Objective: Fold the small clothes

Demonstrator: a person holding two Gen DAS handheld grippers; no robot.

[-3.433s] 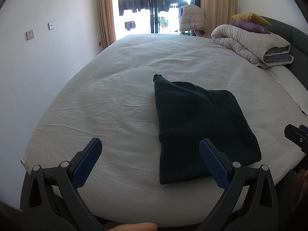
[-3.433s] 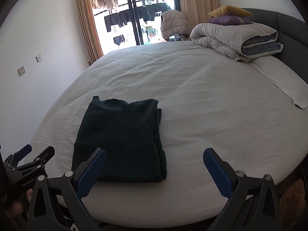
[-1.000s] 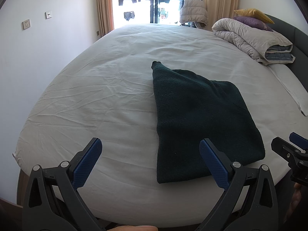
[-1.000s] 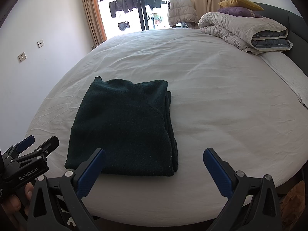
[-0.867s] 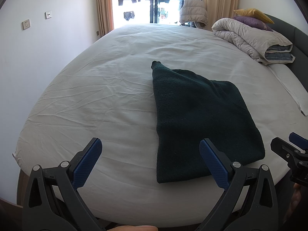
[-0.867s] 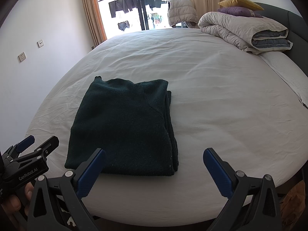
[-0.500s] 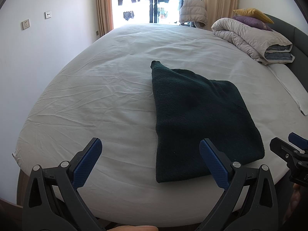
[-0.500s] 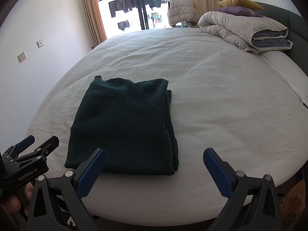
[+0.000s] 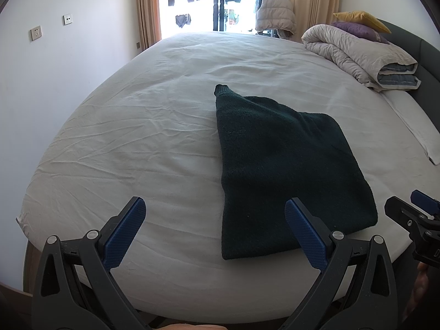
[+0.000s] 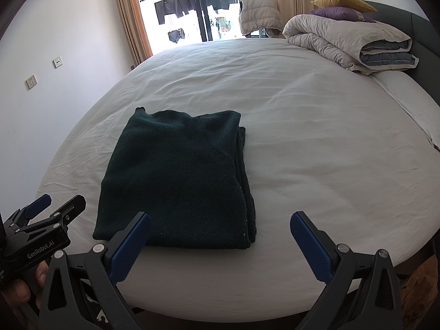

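A dark green knit garment lies folded into a flat rectangle on the white bed sheet. It also shows in the right wrist view. My left gripper is open and empty, held above the bed's near edge, to the left of the garment's near corner. My right gripper is open and empty, just short of the garment's near right edge. Each gripper shows at the edge of the other's view, the left one and the right one.
A rolled grey duvet with a purple pillow and a yellow pillow lies at the head of the bed, far right. A white pillow lies beside it. A glass balcony door stands beyond the bed.
Since 3.4 s ago both views have shifted slightly, so the garment sits a little higher in frame. Over the last second nothing has visibly moved.
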